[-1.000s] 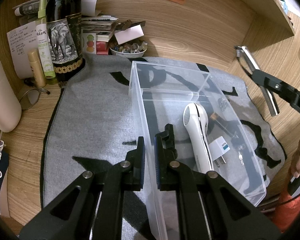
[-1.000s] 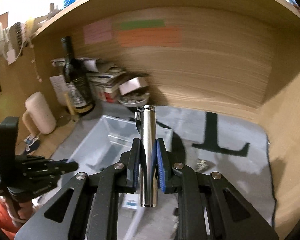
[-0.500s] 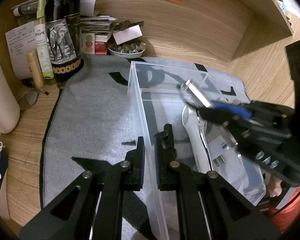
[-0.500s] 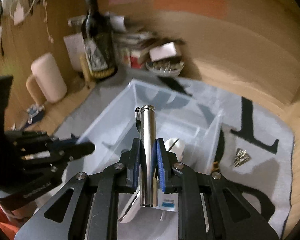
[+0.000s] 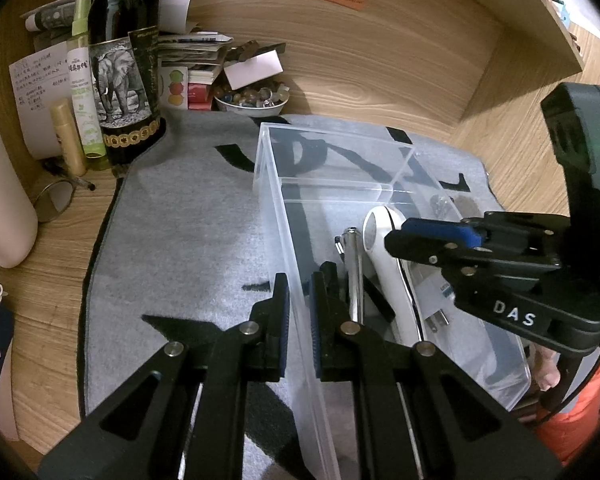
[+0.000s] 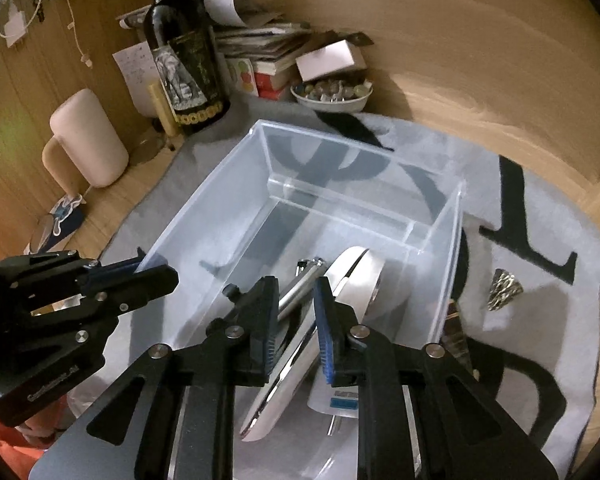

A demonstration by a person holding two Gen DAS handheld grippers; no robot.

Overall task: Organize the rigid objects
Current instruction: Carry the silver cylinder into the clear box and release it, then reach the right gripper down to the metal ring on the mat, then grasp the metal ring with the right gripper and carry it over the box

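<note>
A clear plastic bin (image 5: 332, 136) (image 6: 352, 142) stands on a grey felt mat (image 5: 180, 220). My left gripper (image 5: 298, 280) (image 6: 152, 272) is shut on the bin's near left wall. A silver metal cylinder (image 5: 354, 272) (image 6: 304, 280) lies tilted on the bin floor beside a white handheld device (image 5: 384, 248) (image 6: 352, 276) and a white plug adapter (image 5: 432, 304) (image 6: 336, 400). My right gripper (image 6: 298, 284) (image 5: 396, 236) hovers over the bin, just above the cylinder. Its jaws stand slightly apart with nothing pressed between the pads.
A dark wine bottle (image 5: 124, 72), a green spray bottle (image 5: 84, 88), a bowl of stones (image 5: 252, 100) and stacked papers crowd the back left. A beige canister (image 6: 88, 136) stands left of the mat. A small metallic piece (image 6: 504, 288) lies on the mat, right of the bin.
My right gripper came down over the bin with the silver cylinder and let it go. The cylinder now lies inside beside the white device. The left gripper kept still.
</note>
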